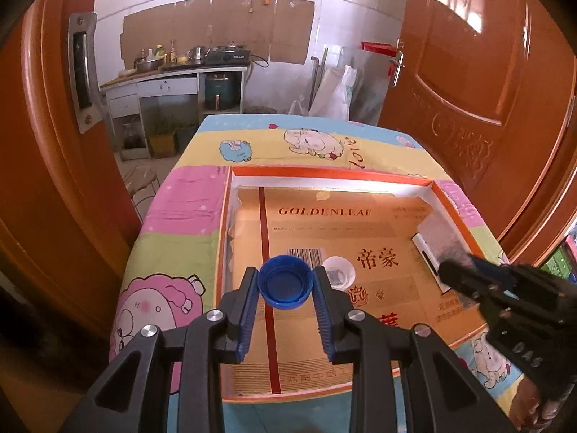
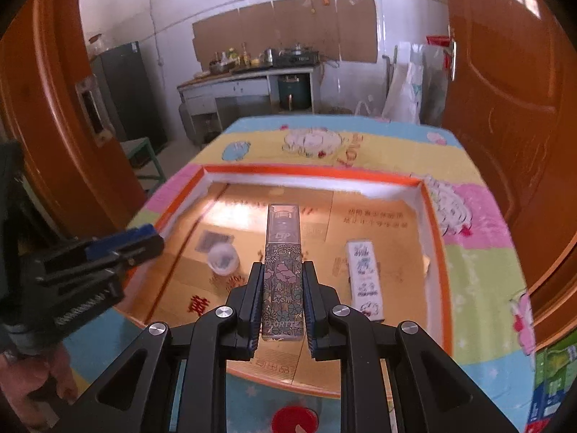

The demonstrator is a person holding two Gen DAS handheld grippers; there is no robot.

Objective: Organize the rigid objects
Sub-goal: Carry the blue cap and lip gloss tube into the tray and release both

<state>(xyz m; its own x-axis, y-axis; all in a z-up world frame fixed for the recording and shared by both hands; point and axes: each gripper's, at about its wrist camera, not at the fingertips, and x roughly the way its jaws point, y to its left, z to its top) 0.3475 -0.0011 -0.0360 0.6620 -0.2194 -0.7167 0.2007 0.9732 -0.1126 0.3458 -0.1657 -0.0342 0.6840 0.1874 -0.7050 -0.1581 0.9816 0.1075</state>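
The left tongs [image 1: 285, 281] are clamped on a blue bottle cap [image 1: 285, 282], open side toward the camera, held above the near half of the orange-rimmed tray [image 1: 324, 172]. At two o'clock from the cap, a small white cap [image 1: 338, 270] lies on the tray's golden floor. The right tongs [image 2: 283, 281] are clamped on a slim floral-patterned tube [image 2: 283, 263] that points to twelve o'clock over the tray's middle. At three o'clock from the tube, a white printed box [image 2: 364, 281] lies flat near the tray's right wall. The tray sits on a tabletop covered by a cartoon sheep cloth [image 1: 173, 216]. In the left wrist view the right tongs come in from four o'clock, blurred.
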